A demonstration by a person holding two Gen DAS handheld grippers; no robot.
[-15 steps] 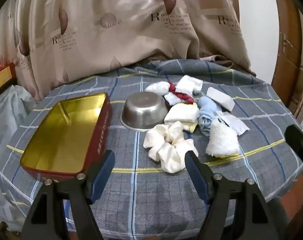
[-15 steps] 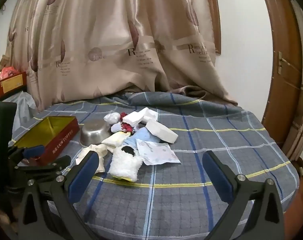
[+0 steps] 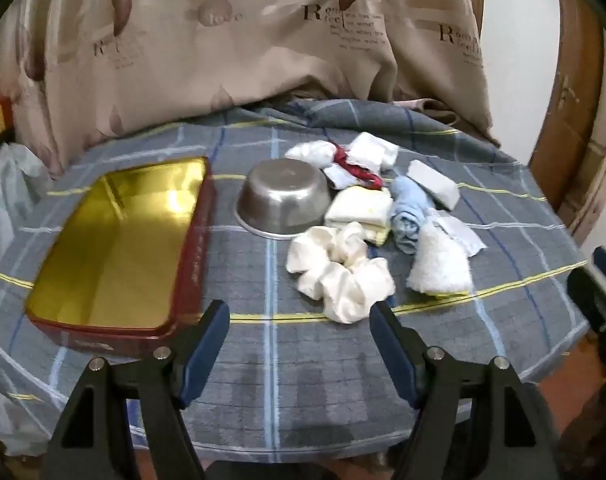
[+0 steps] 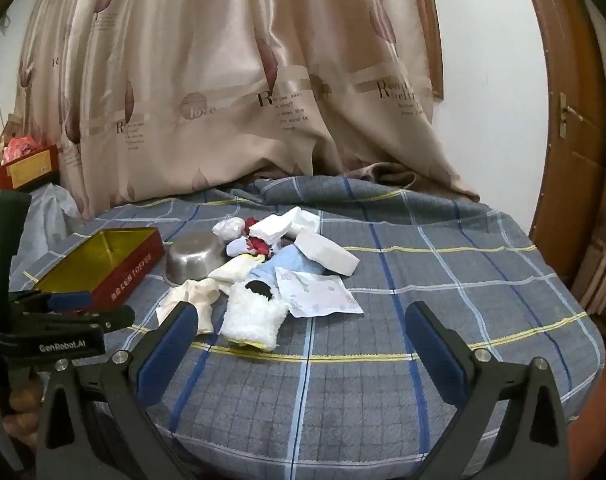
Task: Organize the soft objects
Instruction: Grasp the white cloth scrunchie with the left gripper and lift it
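Note:
A pile of soft things lies mid-table: a cream scrunchie (image 3: 339, 276), a fluffy white mitt (image 3: 439, 264), a blue cloth (image 3: 407, 212), a cream folded cloth (image 3: 359, 208), white packets (image 3: 433, 184) and a red-white piece (image 3: 355, 168). An open red tin with gold inside (image 3: 115, 240) sits left of a steel bowl (image 3: 283, 196). My left gripper (image 3: 299, 328) is open and empty, just short of the scrunchie. My right gripper (image 4: 299, 328) is open and empty, before the mitt (image 4: 253, 314). The tin (image 4: 103, 260) and bowl (image 4: 193, 256) show there too.
The round table wears a grey plaid cloth (image 3: 303, 380). A beige curtain (image 4: 243, 100) hangs behind it, and a wooden door (image 4: 571, 120) stands at the right. The left gripper's body (image 4: 51, 328) shows at the right wrist view's left edge.
Both grippers have edged forward toward the pile. The right wrist view has tilted up a little. Nothing on the table has moved.

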